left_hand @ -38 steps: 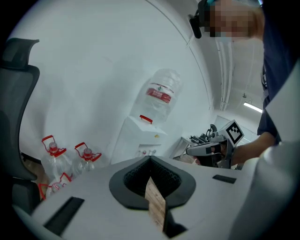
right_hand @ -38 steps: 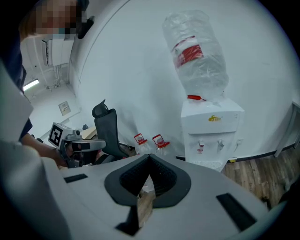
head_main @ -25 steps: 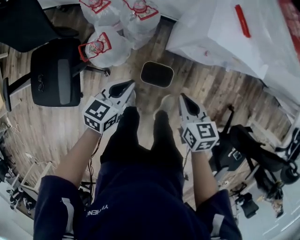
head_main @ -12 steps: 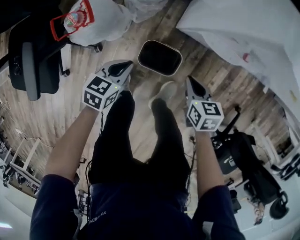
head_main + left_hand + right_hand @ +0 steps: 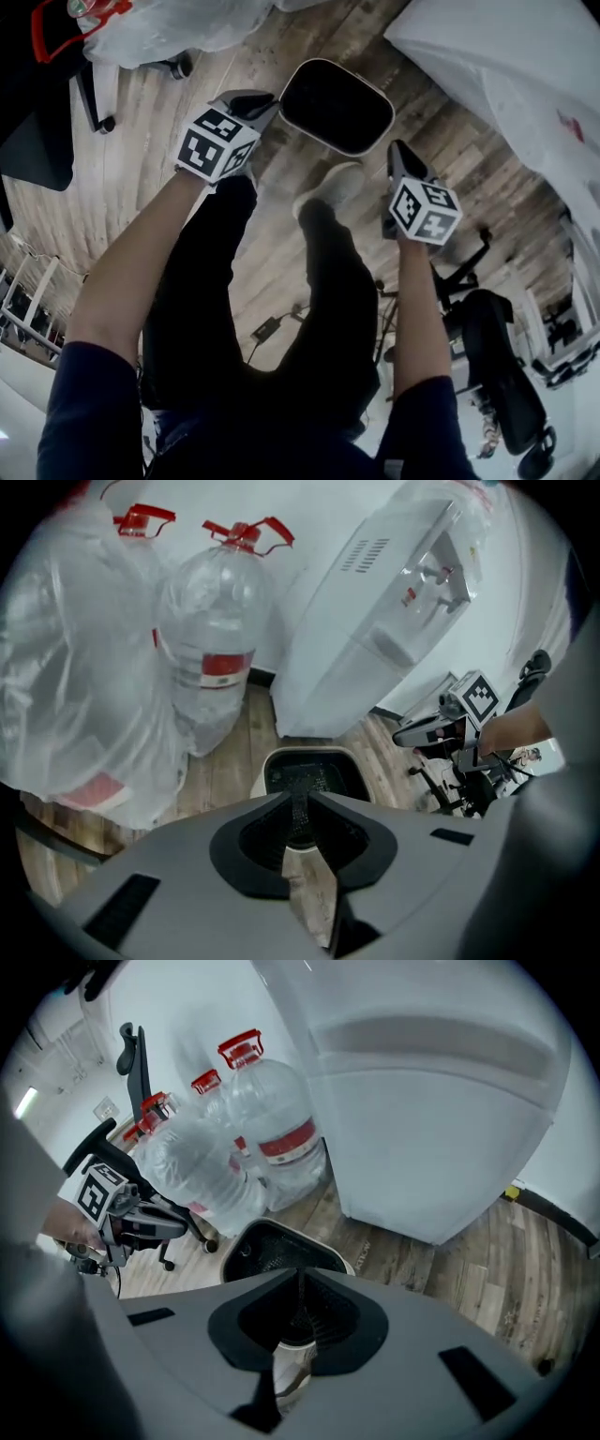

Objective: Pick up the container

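The container (image 5: 336,105) is a cream-rimmed bin with a black mesh inside, standing on the wooden floor. My left gripper (image 5: 260,99) hovers at its left rim, and its jaws are opening by a narrow slit with nothing between them. My right gripper (image 5: 397,150) is beside the container's right edge, shut and empty. In the left gripper view the container (image 5: 309,769) lies just past the gripper (image 5: 299,797). The right gripper view shows the container (image 5: 272,1246) beyond the closed gripper (image 5: 300,1274).
Large water bottles (image 5: 220,649) with red caps stand behind the container. A white plastic-covered water dispenser (image 5: 441,1101) is at its right. Office chairs (image 5: 37,122) flank both sides. The person's legs and a pale shoe (image 5: 330,187) are just before the container.
Both grippers have moved forward to the container, which now looks larger and closer. The left gripper's tips have reached its left rim and parted slightly.
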`<state>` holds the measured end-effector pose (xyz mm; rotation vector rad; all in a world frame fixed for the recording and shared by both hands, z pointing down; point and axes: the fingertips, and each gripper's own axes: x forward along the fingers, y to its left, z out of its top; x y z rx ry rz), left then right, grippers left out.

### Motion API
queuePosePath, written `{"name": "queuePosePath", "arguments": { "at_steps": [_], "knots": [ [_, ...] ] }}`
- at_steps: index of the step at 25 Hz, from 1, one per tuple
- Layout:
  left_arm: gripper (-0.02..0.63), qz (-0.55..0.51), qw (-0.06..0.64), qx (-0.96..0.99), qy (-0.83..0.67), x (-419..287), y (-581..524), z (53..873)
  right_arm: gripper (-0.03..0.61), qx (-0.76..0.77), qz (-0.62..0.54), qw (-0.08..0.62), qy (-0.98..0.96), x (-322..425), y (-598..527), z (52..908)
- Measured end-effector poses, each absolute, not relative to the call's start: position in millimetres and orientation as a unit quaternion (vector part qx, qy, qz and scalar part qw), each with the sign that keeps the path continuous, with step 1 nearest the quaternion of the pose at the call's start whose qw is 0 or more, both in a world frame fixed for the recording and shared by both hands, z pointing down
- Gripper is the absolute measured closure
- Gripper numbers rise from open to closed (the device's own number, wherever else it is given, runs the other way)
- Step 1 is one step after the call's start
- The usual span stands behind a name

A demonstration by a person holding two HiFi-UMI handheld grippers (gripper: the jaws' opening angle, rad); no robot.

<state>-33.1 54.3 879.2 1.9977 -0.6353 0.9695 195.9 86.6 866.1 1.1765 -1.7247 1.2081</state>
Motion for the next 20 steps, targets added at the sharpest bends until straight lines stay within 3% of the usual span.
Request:
{"name": "queuePosePath", "arguments": {
  "at_steps": [3, 6, 12, 20],
  "knots": [
    [0.515, 0.397, 0.409, 0.785, -0.243, -31, 63, 915, 0.554, 0.454, 0.475, 0.369, -0.657, 202, 92, 905],
    [0.447, 0.409, 0.428, 0.773, -0.229, -28, 74, 949, 0.455, 0.461, 0.493, 0.367, -0.640, 208, 98, 941],
    [0.378, 0.420, 0.469, 0.744, -0.224, -21, 85, 993, 0.403, 0.463, 0.514, 0.366, -0.623, 212, 103, 984],
    [0.368, 0.421, 0.494, 0.714, -0.264, -11, 87, 1028, 0.393, 0.468, 0.518, 0.394, -0.598, 215, 103, 1028]
  ]
}}
